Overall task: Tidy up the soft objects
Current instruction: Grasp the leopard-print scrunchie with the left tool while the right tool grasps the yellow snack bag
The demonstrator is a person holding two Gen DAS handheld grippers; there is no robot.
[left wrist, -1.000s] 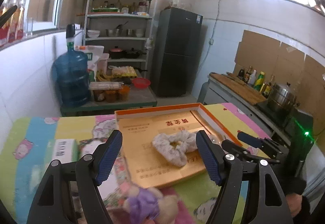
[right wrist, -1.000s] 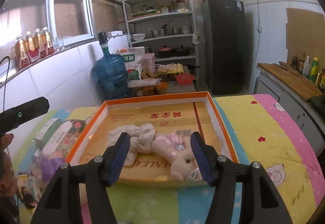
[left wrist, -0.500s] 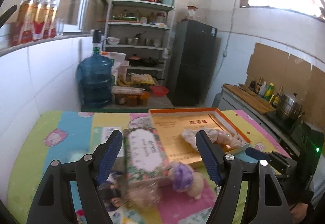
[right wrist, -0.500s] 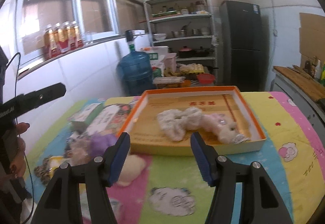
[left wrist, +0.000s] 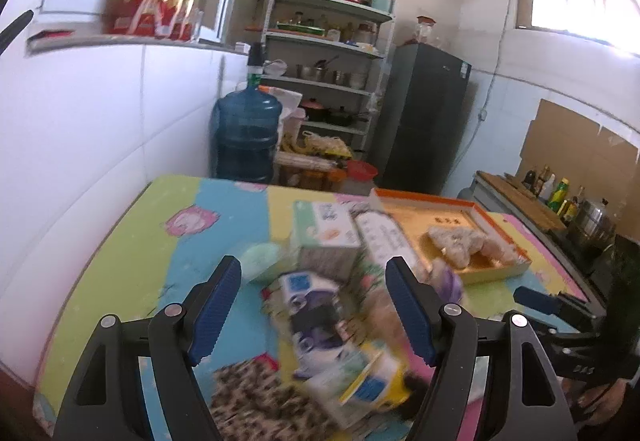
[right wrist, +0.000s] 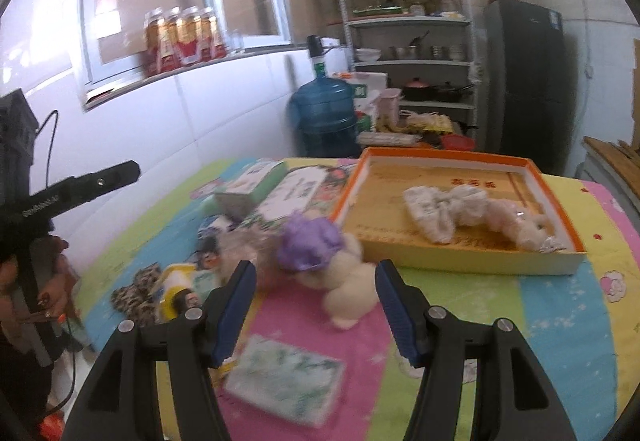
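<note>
Kitchen setting; a table under a pastel cartoon-print cloth (right wrist: 460, 293) fills the foreground. Right gripper (right wrist: 316, 307): jaws spread, nothing between them, hovering above the cloth. At its 12 o'clock lies a cream plush toy with a purple cap (right wrist: 332, 261). At 1 o'clock, an orange-rimmed box (right wrist: 460, 255) contains a pale scrunchie (right wrist: 434, 213) and a pink toy (right wrist: 516, 225). Left gripper (left wrist: 314, 315): jaws likewise spread and empty, over blurred cartons (left wrist: 324, 237).

Purple-capped cream plush toy (right wrist: 332, 261), orange-rimmed box (right wrist: 460, 209)
</note>
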